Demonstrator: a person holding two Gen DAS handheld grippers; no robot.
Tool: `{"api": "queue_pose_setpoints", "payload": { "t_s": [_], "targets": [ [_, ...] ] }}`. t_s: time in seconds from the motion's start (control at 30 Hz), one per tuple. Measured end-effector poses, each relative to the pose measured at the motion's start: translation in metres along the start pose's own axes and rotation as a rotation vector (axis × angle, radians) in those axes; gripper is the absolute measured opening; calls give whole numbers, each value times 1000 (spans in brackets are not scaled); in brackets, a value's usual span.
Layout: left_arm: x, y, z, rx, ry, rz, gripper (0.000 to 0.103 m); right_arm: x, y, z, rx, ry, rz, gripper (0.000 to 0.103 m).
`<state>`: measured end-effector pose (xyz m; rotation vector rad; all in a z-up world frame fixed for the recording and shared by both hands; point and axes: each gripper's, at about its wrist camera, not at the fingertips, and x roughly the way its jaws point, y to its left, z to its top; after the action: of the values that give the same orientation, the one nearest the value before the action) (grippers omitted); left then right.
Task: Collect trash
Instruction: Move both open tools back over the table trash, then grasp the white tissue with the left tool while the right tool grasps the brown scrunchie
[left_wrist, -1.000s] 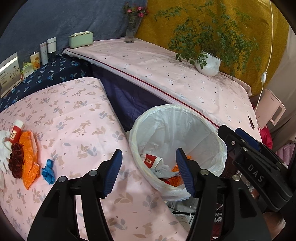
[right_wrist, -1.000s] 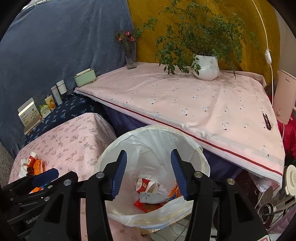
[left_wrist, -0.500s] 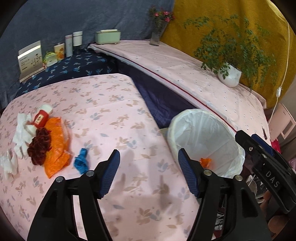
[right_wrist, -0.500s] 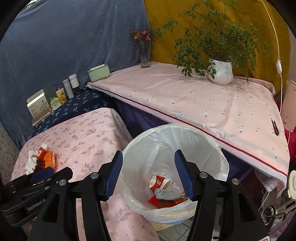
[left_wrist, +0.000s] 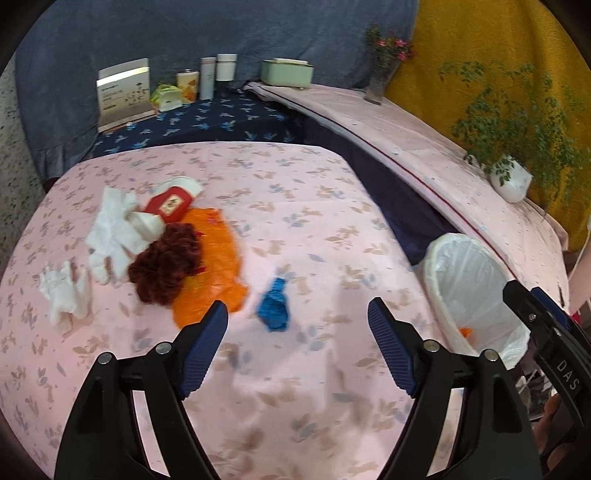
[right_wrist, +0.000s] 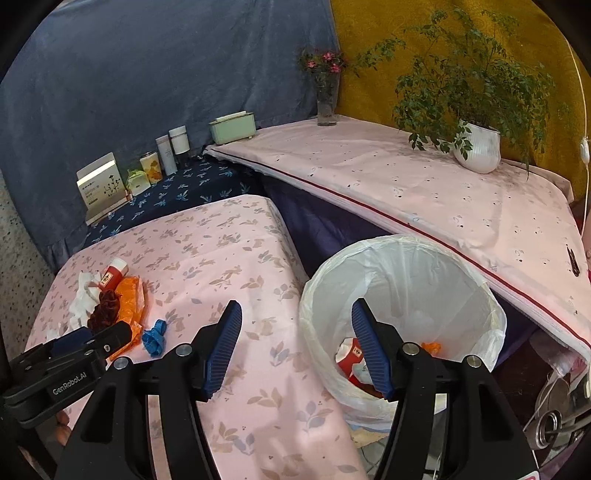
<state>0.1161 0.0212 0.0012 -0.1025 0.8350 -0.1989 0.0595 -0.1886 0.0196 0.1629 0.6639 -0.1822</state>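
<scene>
Your left gripper is empty and its jaws are opening; the blue scrap lies on the pink cloth just ahead of its tips, apart from both pads. Your right gripper is spread and empty, its right finger over the bin. Orange bag, tissues and red cup lie ahead-left of the left gripper.
</scene>
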Motion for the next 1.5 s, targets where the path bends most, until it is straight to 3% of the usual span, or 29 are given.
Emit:
{"api": "queue_pose_setpoints", "payload": {
  "t_s": [0.3,0.67,0.97,1.2,1.3,1.5],
  "targets": [
    [-6,59,-2,-64,-13,112,75,3,41,-8,-40,16,49,61],
    [-16,140,-10,-166,-10,289,90,15,96,-21,-96,54,99,65],
    [-4,191,-17,-269,41,314,92,32,149,-30,-160,92,148,65],
    [13,216,-16,-323,86,282,91,52,188,-30,-194,116,183,65],
    [18,221,-14,-335,95,251,85,64,207,-31,-215,129,189,65],
    [28,227,-11,-346,122,177,52,84,238,-31,-250,145,208,65]
  ]
}}
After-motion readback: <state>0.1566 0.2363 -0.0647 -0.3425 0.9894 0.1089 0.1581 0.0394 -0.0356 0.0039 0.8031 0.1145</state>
